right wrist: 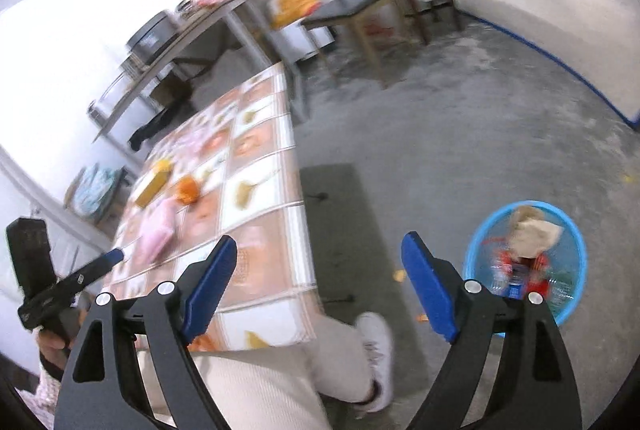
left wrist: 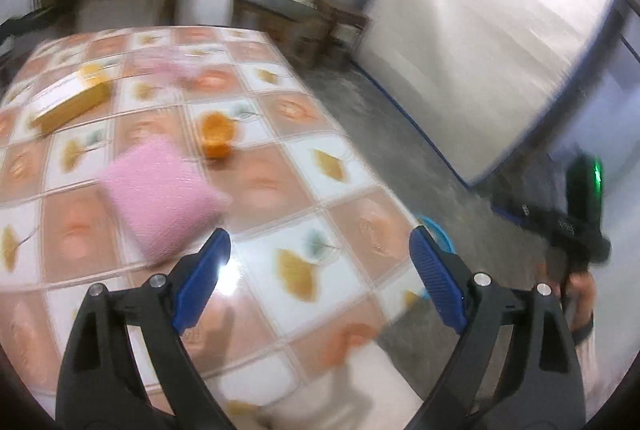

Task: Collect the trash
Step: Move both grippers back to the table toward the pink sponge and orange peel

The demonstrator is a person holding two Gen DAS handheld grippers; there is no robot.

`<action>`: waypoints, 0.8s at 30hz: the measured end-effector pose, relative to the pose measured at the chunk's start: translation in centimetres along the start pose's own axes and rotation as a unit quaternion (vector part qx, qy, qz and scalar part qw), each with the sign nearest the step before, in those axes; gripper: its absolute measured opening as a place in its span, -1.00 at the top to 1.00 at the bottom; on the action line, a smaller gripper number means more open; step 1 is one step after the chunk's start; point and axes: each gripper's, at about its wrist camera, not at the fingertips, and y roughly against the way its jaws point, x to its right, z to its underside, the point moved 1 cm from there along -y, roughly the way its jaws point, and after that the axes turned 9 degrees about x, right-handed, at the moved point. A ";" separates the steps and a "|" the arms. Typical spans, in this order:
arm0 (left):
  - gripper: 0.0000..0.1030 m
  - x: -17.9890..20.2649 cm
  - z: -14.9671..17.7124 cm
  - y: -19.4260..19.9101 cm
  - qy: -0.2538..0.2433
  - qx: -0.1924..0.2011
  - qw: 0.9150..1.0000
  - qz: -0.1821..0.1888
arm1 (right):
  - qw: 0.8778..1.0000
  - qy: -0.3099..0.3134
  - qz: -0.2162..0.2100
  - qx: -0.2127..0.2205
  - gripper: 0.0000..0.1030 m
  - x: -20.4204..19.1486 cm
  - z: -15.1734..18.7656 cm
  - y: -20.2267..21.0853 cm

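On the desk [left wrist: 280, 198] lie a pink pouch [left wrist: 160, 190], an orange peel cup [left wrist: 216, 134] and a yellow box [left wrist: 72, 104] — the box's long axis runs toward the far left corner. The blue basket [right wrist: 576, 250] of trash sits on the floor. Left claw [left wrist: 320, 278] and right claw [right wrist: 320, 286] both tilt downward, jaws apart and empty.

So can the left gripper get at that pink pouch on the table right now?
Probably yes: the left gripper is open and empty, and the pink pouch lies uncovered on the table just ahead.
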 end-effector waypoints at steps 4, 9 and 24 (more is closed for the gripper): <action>-0.74 -4.0 -2.3 -0.5 0.028 0.027 0.991 -0.131 | 0.998 0.032 -0.030 -0.034 -0.59 -4.3 0.5 -2.9; -0.74 -7.6 -3.9 -3.7 0.069 0.025 0.980 -0.185 | 0.994 0.080 -0.050 -0.063 -0.59 -8.8 1.2 -4.6; -0.74 -9.9 -1.9 -8.5 0.038 -0.018 0.967 -0.250 | 0.991 0.105 -0.039 -0.067 -0.59 -12.4 2.1 -5.1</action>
